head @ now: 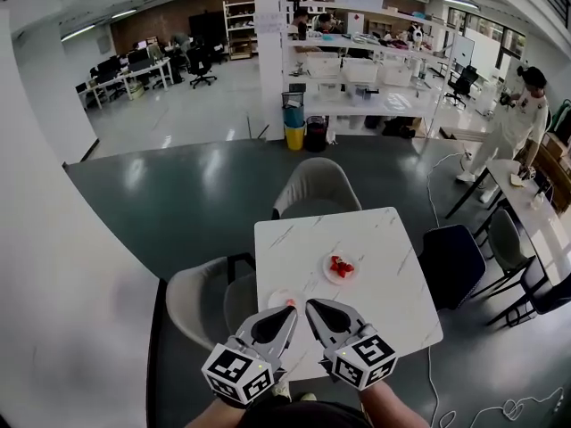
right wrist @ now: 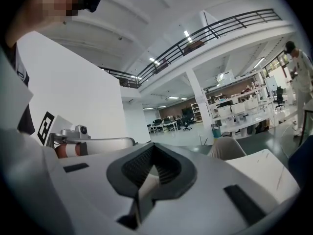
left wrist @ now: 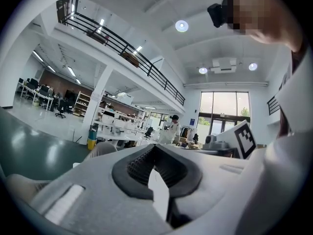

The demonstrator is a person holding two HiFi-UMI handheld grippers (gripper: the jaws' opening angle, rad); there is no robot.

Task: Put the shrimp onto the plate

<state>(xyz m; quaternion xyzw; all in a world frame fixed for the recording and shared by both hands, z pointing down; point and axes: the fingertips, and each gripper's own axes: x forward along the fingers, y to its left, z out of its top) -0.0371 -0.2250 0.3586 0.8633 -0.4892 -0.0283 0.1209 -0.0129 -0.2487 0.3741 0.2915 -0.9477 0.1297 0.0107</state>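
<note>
**A:** Where was the red shrimp [head: 341,265]?

**B:** It lay on the small white round plate [head: 327,275], a little right of the centre of the head view. The plate stood on the white marble-patterned square counter [head: 384,239].

**A:** And the left tongs [head: 290,310]?

**B:** They were in the lower middle of the frame, over the near edge of the counter and apart from the shrimp. Their jaws were closed tip against tip, with nothing between them.

**A:** The right tongs [head: 311,305]?

**B:** Just beside the left ones, to their right. They were also closed and held nothing.

**A:** Was there something more on the counter?

**B:** A second small pale plate [head: 277,297] lay just beside the tip of the left tongs. I could not tell what was on it.

**A:** Around the counter?

**B:** A beige padded chair [head: 314,184] stood above it in the frame, and a dark blue chair [head: 453,261] stood at its right.
</note>
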